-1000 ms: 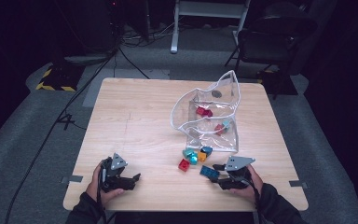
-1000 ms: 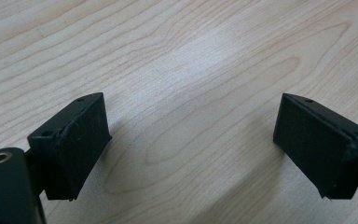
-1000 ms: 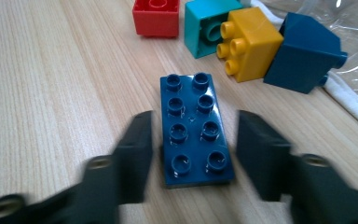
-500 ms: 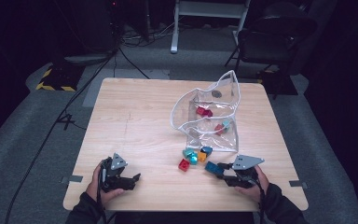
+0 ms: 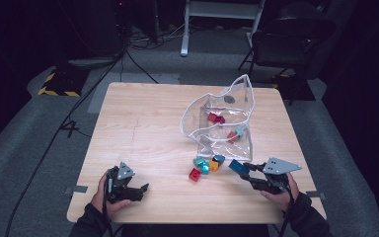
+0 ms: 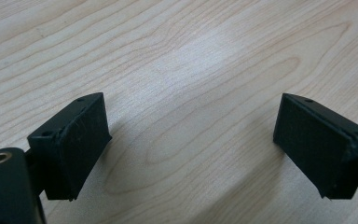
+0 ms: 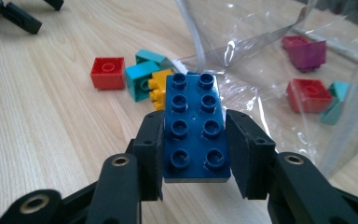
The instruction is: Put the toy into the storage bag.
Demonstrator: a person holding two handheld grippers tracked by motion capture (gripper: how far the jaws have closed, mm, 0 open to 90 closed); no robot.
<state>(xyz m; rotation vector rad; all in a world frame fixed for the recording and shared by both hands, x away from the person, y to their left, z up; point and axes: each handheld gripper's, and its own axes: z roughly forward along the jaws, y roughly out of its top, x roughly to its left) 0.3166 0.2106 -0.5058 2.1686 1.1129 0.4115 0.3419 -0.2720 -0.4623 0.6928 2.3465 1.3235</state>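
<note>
beside the bag (image 5: 222,118), right gripper (image 7: 193,154) clamps blue brick (image 7: 193,126).

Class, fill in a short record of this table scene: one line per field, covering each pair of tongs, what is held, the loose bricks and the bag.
Left tongs: open, holding nothing, over bare wooden table
Right tongs: shut on blue brick
Loose bricks: red brick, teal brick, orange brick, beside the bag
Clear plastic bag: mouth open, red, magenta and teal bricks inside
</note>
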